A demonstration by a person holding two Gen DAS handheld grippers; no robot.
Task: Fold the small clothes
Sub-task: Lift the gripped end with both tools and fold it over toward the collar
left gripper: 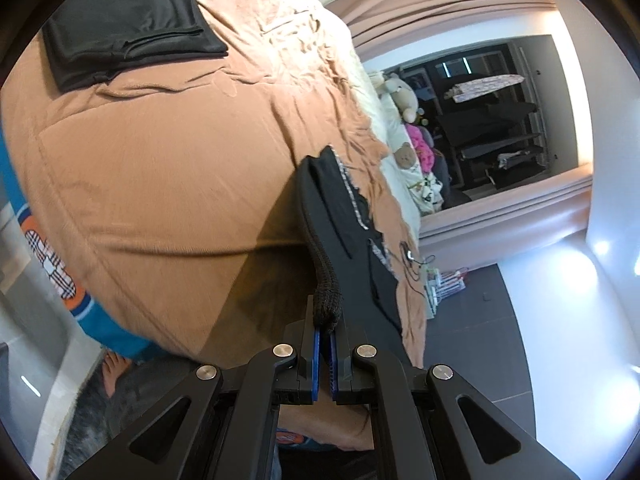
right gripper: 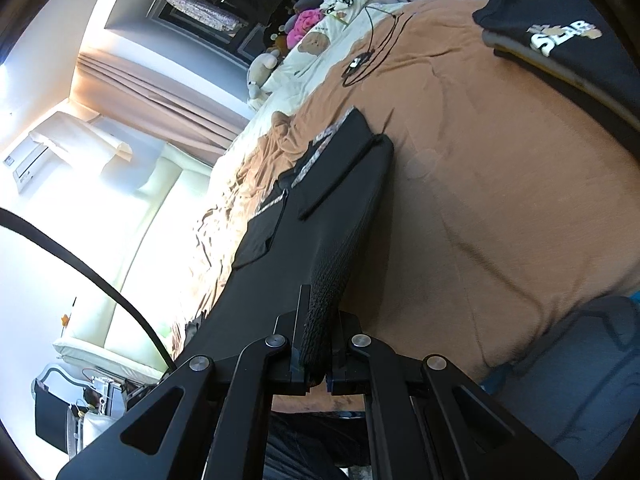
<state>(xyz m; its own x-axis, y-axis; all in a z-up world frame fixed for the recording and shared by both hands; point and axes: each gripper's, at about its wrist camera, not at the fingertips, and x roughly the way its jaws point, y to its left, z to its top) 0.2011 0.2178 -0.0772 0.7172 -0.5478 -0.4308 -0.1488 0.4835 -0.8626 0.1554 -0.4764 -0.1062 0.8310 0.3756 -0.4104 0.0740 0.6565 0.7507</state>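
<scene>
- left claw (left gripper: 325, 330) pinched tight on the long black garment's (left gripper: 352, 240) ribbed knit edge
- right claw (right gripper: 316, 356) clamped on it too
- rumpled tan bedspread (left gripper: 168, 152) underneath

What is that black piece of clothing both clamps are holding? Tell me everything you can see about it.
The black garment is a dark, smooth-looking fabric piece with a ribbed, knit-textured band along one edge and a pale patterned trim near its far end. It is stretched long between the two tools: the left gripper pinches one part of the ribbed band, the right gripper another. Its near part is lifted, while the far end lies on the brown bedspread. What kind of garment it is, I cannot tell.
</scene>
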